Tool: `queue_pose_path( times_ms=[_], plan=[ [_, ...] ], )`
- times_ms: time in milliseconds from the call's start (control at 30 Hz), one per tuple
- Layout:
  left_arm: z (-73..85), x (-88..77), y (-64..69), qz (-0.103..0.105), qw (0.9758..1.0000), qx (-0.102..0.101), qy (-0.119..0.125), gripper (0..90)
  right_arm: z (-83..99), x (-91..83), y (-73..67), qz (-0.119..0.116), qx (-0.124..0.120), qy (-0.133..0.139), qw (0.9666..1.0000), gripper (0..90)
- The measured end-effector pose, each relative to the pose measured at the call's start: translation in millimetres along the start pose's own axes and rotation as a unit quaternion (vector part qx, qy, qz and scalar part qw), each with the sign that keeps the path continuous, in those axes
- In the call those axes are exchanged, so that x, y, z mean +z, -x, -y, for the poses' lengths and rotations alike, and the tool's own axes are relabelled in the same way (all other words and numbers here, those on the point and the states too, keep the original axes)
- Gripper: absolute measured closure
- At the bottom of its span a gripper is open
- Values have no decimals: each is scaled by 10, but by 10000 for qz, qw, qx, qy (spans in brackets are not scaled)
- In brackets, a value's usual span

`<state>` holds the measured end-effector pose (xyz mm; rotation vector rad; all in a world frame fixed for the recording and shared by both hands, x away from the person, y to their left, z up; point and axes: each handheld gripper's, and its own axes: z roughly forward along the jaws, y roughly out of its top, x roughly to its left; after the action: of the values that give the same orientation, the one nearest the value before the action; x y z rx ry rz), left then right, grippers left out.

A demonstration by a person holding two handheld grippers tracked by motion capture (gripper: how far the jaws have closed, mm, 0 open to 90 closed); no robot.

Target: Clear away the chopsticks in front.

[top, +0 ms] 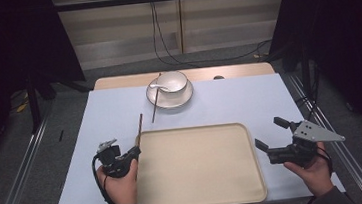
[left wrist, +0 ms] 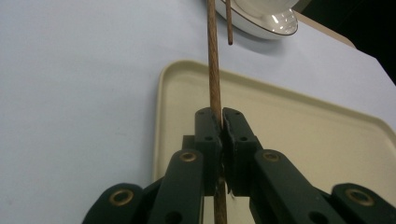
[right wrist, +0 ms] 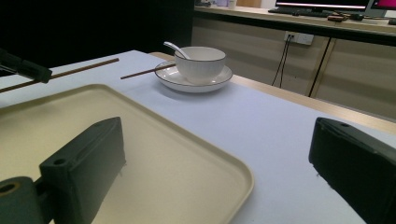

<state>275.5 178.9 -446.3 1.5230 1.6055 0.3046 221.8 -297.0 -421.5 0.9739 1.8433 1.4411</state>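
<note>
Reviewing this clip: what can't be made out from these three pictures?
- Bowl contents: rim hides them in right gripper view; too small in high view.
- Held chopstick: lower end hidden behind the left gripper.
- Plate: mostly cut off by the top edge in left gripper view.

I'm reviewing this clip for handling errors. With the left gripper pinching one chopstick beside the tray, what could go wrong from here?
1. The left gripper grips the chopstick near one end, so the long free end may pivot or slip in the jaws.
2. That free end points toward the second chopstick, which leans on the plate under the bowl; a forward sweep could knock it off.
3. The open right gripper sits by the tray edge and could nudge it.
</note>
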Motion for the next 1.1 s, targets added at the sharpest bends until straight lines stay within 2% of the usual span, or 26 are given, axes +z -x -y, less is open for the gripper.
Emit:
queue_pose_path(
  times_ms=[33, 133, 167, 267, 300, 367, 567, 600, 667, 700, 800, 833, 867, 1067, 1100],
  plan=[
    [53, -25, -11, 60, 10000, -64, -23, 856, -2, -4, 0, 13, -28, 4, 10000, 31],
    [135, -58, -26, -28, 10000, -58, -57, 855, -7, -10, -4, 29, 9, 47, 10000, 31],
    [162, -71, -33, 59, 9999, -52, -81, 855, -7, -9, -3, 23, 2, 51, 10000, 31],
    [242, -102, -16, 2, 9999, -40, -121, 855, -5, -10, -1, 25, -13, 35, 10000, 31],
    [260, -115, -25, 79, 9998, -50, -178, 856, -6, -9, -1, 39, -26, 31, 10000, 31],
    [295, -136, -18, 21, 9998, 10, -180, 855, -8, -9, -7, 35, -3, 37, 10000, 31],
    [399, -186, -12, 142, 9994, 73, -297, 855, -10, -5, -12, 38, -25, 58, 10000, 31],
    [418, -185, -3, 154, 9995, -24, -291, 855, -9, -7, -12, 21, -33, 33, 10000, 31],
    [441, -182, -15, 94, 9994, -3, -337, 855, -9, -7, -12, 13, -25, 27, 10000, 32],
    [448, -178, -29, 81, 9993, 75, -369, 855, -8, -6, -13, 8, -24, 24, 10000, 31],
    [478, -156, -10, 59, 9991, -7, -421, 855, -10, -7, -14, -26, -34, 18, 10000, 32],
    [481, -147, -19, 95, 9990, 59, -427, 855, -10, -6, -14, -9, -44, 14, 10000, 32],
    [488, -137, -9, 98, 9990, -2, -439, 855, -9, -1, -17, 6, -33, 22, 10000, 32],
    [504, -130, -7, 123, 9988, -12, -476, 854, -12, -11, -11, 11, 34, 34, 10000, 31],
    [510, -132, -3, 72, 9989, -12, -461, 854, -12, -11, -11, 11, 34, 34, 10000, 31]
  ],
)
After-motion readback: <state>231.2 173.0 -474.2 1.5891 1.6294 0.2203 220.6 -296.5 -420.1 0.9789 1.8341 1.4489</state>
